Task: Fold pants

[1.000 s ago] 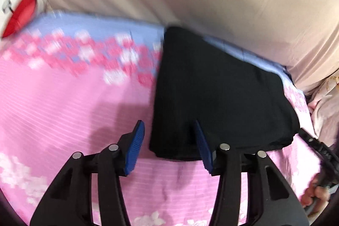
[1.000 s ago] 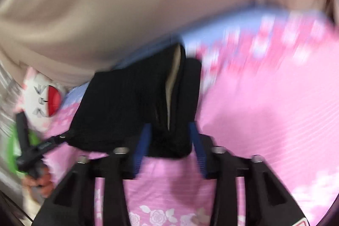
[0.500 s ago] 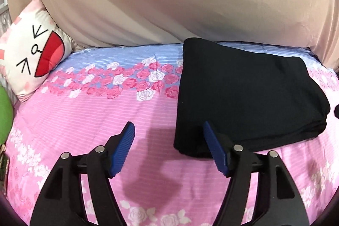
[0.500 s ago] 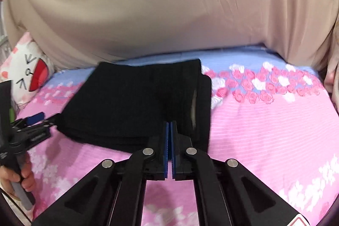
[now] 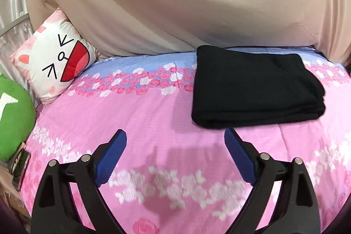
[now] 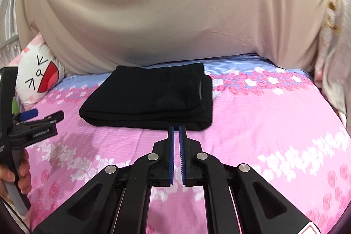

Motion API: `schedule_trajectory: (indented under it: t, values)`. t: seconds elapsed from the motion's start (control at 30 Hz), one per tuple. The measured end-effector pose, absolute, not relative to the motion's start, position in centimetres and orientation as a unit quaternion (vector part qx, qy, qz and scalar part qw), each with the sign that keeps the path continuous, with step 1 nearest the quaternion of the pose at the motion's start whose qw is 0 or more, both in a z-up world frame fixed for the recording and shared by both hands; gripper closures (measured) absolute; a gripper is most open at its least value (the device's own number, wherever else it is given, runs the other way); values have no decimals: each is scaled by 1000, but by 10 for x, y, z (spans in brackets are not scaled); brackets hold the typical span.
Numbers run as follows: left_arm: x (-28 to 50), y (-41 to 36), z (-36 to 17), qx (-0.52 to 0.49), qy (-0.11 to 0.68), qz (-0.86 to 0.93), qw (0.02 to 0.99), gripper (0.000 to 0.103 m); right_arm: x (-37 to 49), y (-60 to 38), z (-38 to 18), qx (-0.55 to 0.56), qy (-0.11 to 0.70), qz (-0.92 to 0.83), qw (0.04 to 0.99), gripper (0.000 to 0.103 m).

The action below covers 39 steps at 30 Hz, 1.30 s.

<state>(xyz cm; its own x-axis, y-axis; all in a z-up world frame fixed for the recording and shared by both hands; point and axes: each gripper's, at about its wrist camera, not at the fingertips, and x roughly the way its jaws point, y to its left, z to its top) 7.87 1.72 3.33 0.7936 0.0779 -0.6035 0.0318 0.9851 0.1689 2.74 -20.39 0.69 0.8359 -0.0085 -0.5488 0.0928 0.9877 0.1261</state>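
Folded pants (image 5: 256, 87) just beyond left claw (image 5: 175, 142); jaws apart, nothing btwn.

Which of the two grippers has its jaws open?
The left gripper: its blue pads stand wide apart with nothing between them. The right gripper has its pads nearly together.

My left gripper (image 5: 175, 142) is tipped downward with its jaws spread wide; they have just been opening, and nothing sits between the blue pads (image 5: 111, 156). My right gripper (image 6: 176, 133) also angles down, jaws drawn almost together with only a thin slit between them, gripping nothing. In the right wrist view my left hand (image 6: 15, 177) wraps the other gripper's handle at the frame's left edge.
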Motion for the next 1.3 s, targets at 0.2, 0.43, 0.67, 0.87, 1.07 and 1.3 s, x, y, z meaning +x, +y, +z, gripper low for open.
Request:
schedule_trajectory:
  t: [0.2,0.43,0.67,0.87,1.07,1.3]
  values:
    - [48,12,19,76,326,-2,942,10,-8,-208,-3,88,265,-57,959,73]
    - [37,6,-16,86,327,-6,941,9,-22,-198,-25,81,289,-70,951,71]
    - [41,13,-24,52,340,-22,939,9,-20,-187,-27,49,294,-90,950,61]
    - [39,11,-24,53,335,-22,940,9,-14,-182,-31,37,309,-96,945,60]
    - [34,12,-20,50,322,-18,945,9,-10,-185,-35,49,322,-95,941,59]
    - [30,10,-18,59,310,-18,949,9,-9,-180,-34,37,322,-96,941,59]
